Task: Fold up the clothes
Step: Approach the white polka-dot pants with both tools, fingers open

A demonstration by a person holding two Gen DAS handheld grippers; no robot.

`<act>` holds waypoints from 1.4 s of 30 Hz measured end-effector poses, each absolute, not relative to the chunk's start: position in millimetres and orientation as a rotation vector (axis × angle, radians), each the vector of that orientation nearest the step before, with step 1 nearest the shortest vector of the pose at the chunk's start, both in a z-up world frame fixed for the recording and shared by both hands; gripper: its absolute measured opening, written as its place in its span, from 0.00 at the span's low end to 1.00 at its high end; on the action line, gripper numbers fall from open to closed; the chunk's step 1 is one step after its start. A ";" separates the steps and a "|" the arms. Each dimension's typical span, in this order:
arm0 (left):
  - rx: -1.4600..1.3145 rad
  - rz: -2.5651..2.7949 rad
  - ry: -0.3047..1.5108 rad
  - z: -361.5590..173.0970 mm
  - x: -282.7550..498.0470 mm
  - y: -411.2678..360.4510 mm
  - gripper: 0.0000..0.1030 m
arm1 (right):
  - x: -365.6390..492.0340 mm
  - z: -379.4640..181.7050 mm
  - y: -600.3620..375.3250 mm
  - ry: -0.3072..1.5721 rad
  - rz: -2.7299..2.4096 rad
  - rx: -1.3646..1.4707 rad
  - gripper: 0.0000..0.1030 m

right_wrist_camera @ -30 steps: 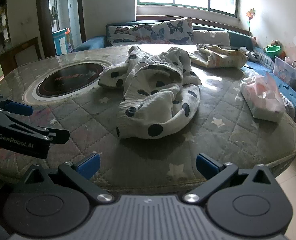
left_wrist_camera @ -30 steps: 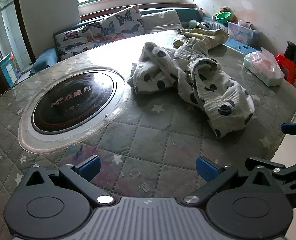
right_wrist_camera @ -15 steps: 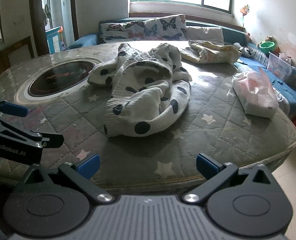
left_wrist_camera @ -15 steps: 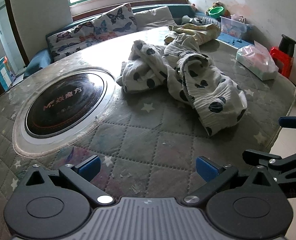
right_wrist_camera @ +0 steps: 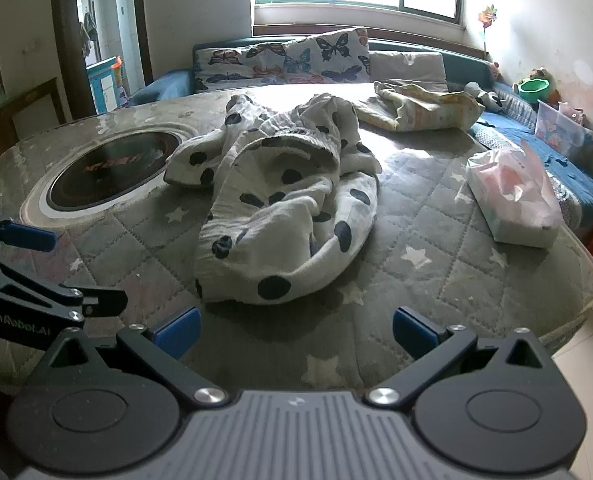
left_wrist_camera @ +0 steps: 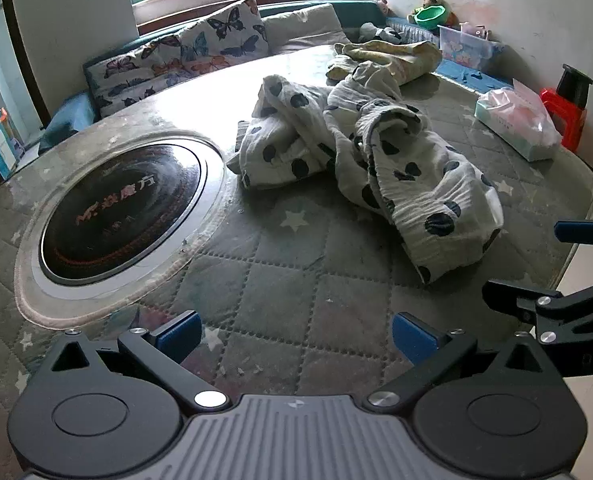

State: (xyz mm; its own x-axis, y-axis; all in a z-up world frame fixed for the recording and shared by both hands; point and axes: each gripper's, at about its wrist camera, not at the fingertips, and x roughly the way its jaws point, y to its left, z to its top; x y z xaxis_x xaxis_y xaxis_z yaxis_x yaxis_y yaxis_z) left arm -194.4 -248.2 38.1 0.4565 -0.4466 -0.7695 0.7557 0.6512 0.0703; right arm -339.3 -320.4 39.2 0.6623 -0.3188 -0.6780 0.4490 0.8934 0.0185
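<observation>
Both the left gripper (left_wrist_camera: 294, 334) and right gripper (right_wrist_camera: 294, 332) hung wide open and empty over the near table (right_wrist_camera: 436, 280) edge, seemingly to face the spotted garment (right_wrist_camera: 284, 216) crumpled mid-table, unfolded, beyond them.

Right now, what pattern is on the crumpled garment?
White with dark polka dots, clearest in the right wrist view.

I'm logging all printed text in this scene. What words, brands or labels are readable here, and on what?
"GenRobot.AI": white letters on the left tool's arm, right wrist view.
"MT" then Chinese characters, partly legible: orange print on the round black glass plate.
Small line beneath that logo: too blurred to read.
Tissue pack and clear storage box: print too blurred to read.
</observation>
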 end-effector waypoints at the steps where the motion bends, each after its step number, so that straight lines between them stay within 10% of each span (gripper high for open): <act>1: 0.440 -0.773 0.797 37.9 -193.4 -248.9 1.00 | -337.6 39.9 -321.0 0.727 -0.436 0.190 1.00; 42: 0.492 -0.788 0.876 34.6 -153.3 -290.0 1.00 | -287.1 50.4 -366.6 0.730 -0.433 0.211 1.00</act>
